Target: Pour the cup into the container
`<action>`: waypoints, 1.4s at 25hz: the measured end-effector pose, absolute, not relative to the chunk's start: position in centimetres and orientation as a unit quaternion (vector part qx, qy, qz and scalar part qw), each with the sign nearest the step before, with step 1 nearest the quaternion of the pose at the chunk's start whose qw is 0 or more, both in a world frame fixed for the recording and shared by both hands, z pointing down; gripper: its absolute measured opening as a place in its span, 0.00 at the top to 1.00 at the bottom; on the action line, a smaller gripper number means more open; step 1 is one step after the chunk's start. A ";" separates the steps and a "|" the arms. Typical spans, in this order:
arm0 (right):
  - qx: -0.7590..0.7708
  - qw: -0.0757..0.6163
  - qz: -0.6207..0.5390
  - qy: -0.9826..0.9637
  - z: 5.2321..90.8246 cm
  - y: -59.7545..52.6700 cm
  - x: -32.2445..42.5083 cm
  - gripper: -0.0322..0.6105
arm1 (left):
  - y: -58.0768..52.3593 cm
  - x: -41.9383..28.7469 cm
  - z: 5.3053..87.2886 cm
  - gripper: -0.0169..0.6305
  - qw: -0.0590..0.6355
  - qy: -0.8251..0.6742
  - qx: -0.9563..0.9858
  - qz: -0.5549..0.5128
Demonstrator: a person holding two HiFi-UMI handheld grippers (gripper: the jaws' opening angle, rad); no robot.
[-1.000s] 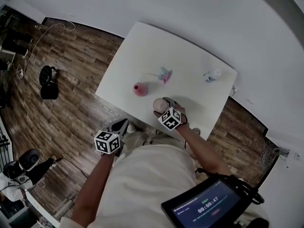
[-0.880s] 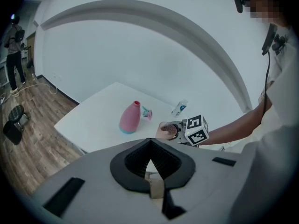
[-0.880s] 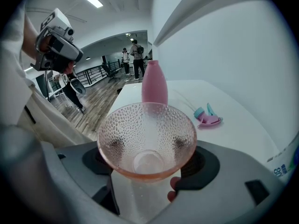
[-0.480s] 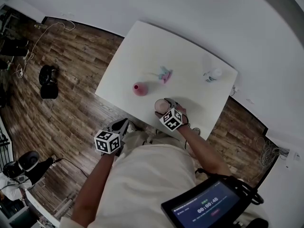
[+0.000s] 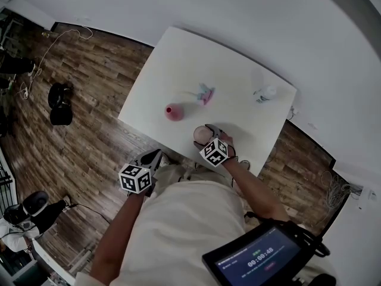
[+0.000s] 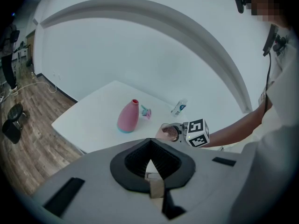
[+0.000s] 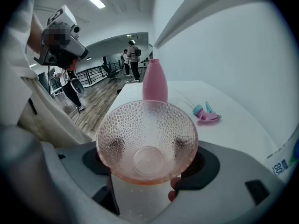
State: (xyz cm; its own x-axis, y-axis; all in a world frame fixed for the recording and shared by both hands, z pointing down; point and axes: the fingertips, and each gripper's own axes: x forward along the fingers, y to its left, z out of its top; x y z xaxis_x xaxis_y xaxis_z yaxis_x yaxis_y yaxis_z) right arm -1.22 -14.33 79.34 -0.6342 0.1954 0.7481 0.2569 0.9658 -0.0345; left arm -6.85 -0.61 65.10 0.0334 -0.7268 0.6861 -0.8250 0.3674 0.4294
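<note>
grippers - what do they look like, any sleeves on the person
Both the left gripper and right gripper have grey bodies with black recesses round the jaws, and each carries a white cube printed with black square markers. The person's pale top leaves the forearms unsleeved.

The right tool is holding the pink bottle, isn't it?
Not quite. The right tool is holding the bumpy glass cup, not the pink bottle. The bottle stands by itself on the white table, beyond the cup. The right gripper view shows it: the cup sits between that tool's jaws.
</note>
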 end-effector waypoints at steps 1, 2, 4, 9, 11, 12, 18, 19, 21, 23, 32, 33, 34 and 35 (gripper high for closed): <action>-0.126 0.407 -0.042 -0.904 79.4 -14.3 -1.2 0.36 | -0.6 -6.8 65.2 0.96 0.451 -0.693 0.560 0.055; -0.127 0.405 -0.046 -0.904 79.4 -14.2 -1.1 0.36 | -0.6 -6.8 65.2 0.96 0.451 -0.693 0.560 0.055; -0.127 0.401 -0.055 -0.905 79.4 -14.2 -1.1 0.36 | -0.6 -6.8 65.2 0.96 0.451 -0.692 0.560 0.056; -0.121 0.397 -0.067 -0.907 79.5 -14.3 -0.8 0.36 | -0.7 -6.6 65.2 0.96 0.451 -0.692 0.561 0.056; -0.117 0.397 -0.074 -0.907 79.6 -14.4 -0.7 0.36 | -0.7 -6.4 65.2 0.96 0.451 -0.692 0.561 0.056; -0.114 0.397 -0.076 -0.907 79.6 -14.4 -0.7 0.36 | -0.7 -6.4 65.2 0.96 0.451 -0.692 0.561 0.056; -0.104 0.392 -0.073 -0.911 79.5 -14.3 -1.2 0.33 | -0.3 -6.2 65.2 0.96 0.448 -0.694 0.561 0.053; -0.105 0.390 -0.066 -0.913 79.4 -14.3 -1.3 0.29 | -0.3 -6.2 65.2 0.96 0.447 -0.694 0.561 0.052; -0.107 0.381 -0.051 -0.917 79.0 -14.2 -1.3 0.23 | -0.5 -6.1 65.1 0.96 0.445 -0.695 0.563 0.050; -0.109 0.370 -0.040 -0.922 78.4 -14.1 -1.3 0.21 | -0.7 -5.9 64.9 0.96 0.442 -0.695 0.565 0.048; -0.084 0.296 -0.047 -0.950 71.6 -15.0 -1.2 0.20 | -2.7 -6.1 62.8 0.96 0.418 -0.699 0.580 0.021; -0.079 0.290 -0.047 -0.953 70.6 -15.2 -1.2 0.21 | -2.9 -6.2 62.4 0.96 0.414 -0.700 0.582 0.017; -0.074 0.283 -0.047 -0.955 69.6 -15.4 -1.1 0.26 | -3.2 -6.3 62.1 0.96 0.410 -0.700 0.584 0.014; -0.069 0.275 -0.048 -0.958 68.5 -15.6 -1.0 0.35 | -3.5 -6.4 61.9 0.96 0.407 -0.700 0.587 0.011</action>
State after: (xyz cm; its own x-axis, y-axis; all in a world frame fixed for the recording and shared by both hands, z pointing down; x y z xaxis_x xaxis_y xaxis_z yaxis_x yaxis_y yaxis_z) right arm -1.03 -15.58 68.51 -0.8395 0.1049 0.5331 0.1581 0.9859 0.0550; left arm -6.45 -3.48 61.86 0.0187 -0.8127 0.5824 -0.8305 0.3118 0.4616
